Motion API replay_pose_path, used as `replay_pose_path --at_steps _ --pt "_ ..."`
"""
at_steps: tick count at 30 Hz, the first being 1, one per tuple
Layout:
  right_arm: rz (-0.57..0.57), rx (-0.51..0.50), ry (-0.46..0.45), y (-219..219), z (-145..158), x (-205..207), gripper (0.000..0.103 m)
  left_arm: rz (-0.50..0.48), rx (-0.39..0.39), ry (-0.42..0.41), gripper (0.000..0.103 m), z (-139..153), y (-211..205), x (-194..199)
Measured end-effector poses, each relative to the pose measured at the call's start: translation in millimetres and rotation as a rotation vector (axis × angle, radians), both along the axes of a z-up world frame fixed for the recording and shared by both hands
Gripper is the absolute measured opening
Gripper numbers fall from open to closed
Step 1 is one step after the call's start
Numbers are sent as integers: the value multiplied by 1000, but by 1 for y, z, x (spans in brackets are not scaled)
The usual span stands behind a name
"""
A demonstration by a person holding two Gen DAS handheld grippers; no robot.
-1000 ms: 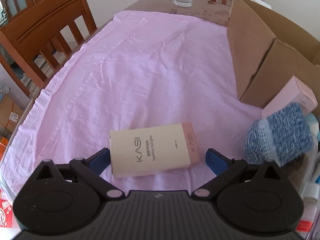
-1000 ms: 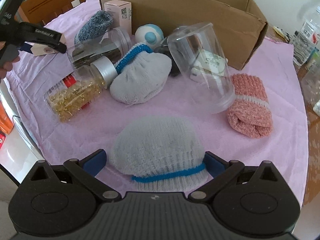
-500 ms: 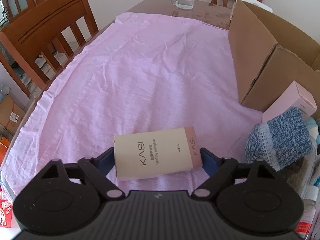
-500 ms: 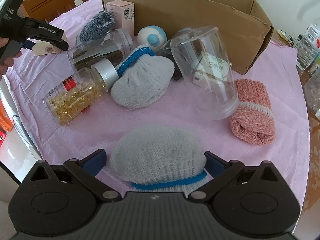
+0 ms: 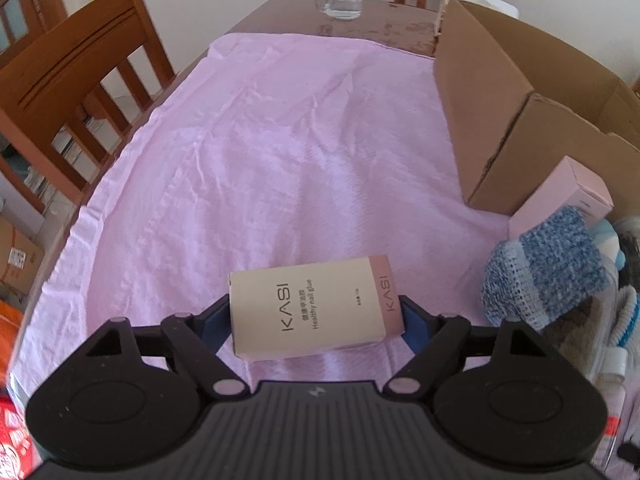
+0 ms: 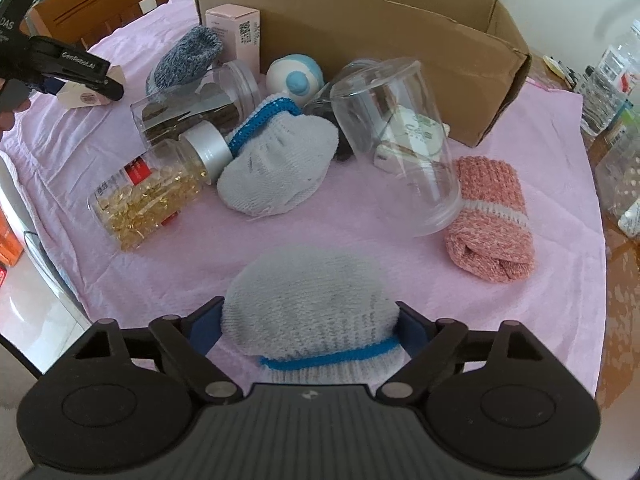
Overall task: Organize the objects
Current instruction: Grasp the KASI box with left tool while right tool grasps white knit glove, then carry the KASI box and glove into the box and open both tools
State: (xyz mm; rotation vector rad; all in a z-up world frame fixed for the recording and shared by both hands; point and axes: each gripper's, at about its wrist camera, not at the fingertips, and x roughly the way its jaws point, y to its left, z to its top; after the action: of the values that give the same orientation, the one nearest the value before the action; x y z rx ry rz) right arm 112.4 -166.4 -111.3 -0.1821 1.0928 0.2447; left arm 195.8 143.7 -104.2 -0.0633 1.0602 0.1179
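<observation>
Jaws of both grippers have just been closing: left gripper (image 5: 316,316) pinches the carton (image 5: 314,306), right gripper (image 6: 310,322) squeezes the grey sock (image 6: 310,300), likely for boxing.

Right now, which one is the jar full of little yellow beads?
Start at the big cardboard box at the back of the pink cloth. Come forward and left past the white sock with blue trim. The jar lies sideways: silver cap, red label, golden capsules.
</observation>
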Motion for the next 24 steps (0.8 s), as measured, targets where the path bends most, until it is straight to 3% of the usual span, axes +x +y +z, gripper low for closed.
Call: replay_pose_path --at_steps 11,19,24 --pt "-46 7 0 -16 23 1 84 -205 2 20 83 47 -18 -7" --pt "-86 48 -51 -29 70 6 84 -342 -30 -30 83 99 -53 -8" --pt "-105 79 -130 -40 106 16 84 -417 -42 -80 83 123 -74 4"
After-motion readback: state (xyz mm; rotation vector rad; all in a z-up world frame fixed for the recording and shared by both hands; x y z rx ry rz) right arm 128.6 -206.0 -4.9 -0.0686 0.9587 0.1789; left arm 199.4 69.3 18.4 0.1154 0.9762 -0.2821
